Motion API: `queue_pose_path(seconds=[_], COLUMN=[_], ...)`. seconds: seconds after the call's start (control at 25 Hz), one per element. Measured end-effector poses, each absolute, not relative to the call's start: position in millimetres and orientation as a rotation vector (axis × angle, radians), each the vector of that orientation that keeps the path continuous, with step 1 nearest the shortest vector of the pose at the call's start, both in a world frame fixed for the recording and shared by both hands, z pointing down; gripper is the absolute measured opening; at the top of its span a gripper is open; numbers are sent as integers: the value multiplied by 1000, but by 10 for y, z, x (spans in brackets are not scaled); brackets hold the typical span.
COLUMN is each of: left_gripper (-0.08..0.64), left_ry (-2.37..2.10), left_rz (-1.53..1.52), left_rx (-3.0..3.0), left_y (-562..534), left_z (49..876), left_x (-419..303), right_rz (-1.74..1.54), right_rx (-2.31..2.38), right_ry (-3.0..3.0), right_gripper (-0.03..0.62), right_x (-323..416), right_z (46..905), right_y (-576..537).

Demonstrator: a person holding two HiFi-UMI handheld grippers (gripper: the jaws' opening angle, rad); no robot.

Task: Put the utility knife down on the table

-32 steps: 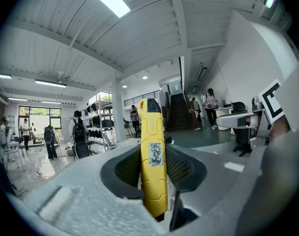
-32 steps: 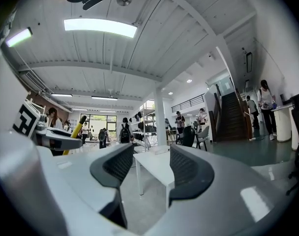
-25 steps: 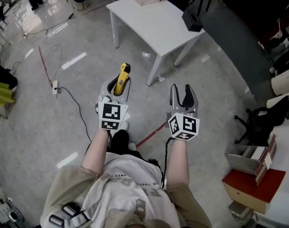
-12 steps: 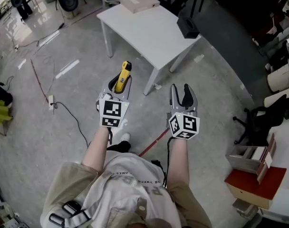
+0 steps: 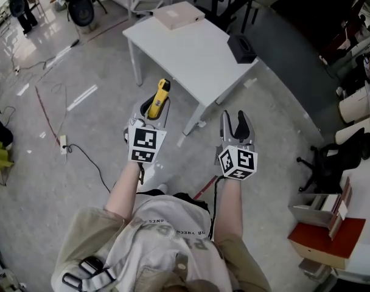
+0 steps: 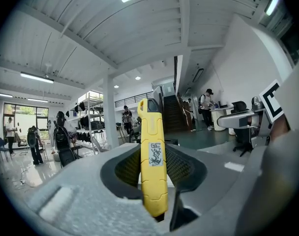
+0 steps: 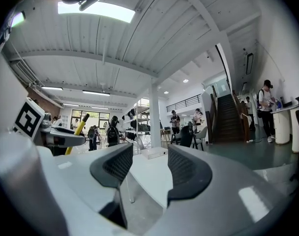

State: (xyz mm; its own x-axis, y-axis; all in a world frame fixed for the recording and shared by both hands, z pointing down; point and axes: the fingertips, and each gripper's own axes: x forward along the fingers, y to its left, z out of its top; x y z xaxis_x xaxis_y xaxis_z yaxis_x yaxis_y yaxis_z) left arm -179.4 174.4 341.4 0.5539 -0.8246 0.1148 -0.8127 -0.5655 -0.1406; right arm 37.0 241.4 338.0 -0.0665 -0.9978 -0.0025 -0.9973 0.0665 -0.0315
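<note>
On the grey floor (image 5: 27, 181) stands a white table (image 5: 194, 56) bearing a box (image 5: 179, 15).

Yellow utility knife (image 5: 157, 99), clamped, above floor

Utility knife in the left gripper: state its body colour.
Yellow: the utility knife shows best in the left gripper view.

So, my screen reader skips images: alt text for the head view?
From above, the left gripper holds a yellow utility knife and the right gripper is open and empty, both short of a white table bearing a cardboard box and a black box.
</note>
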Motion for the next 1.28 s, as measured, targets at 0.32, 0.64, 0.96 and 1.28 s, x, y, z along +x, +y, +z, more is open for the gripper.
queue_pose_path(seconds=[0.32,0.64,0.96,1.28], left_gripper=[123,123,123,123], left_ry=[1414,1453,1494,1538], left_rz=[-284,-333,-319,-314], left_rx=[-2735,-2762,-2736,-2705], left_y=[1493,1135,627,48], left_z=[3546,3774,3743,3689], left_x=[-1745,-1641,-1376,-1023], right_rz=[-75,-138,-120,-90], right_rx=[-2162,-2155,-2126,-2076], right_ry=[2277,2305,2349,2394], right_gripper=[219,219,219,219], right_x=[383,537,831,1179], right_z=[3494,3676,3648,3555], right_y=[2170,1759,1169,496])
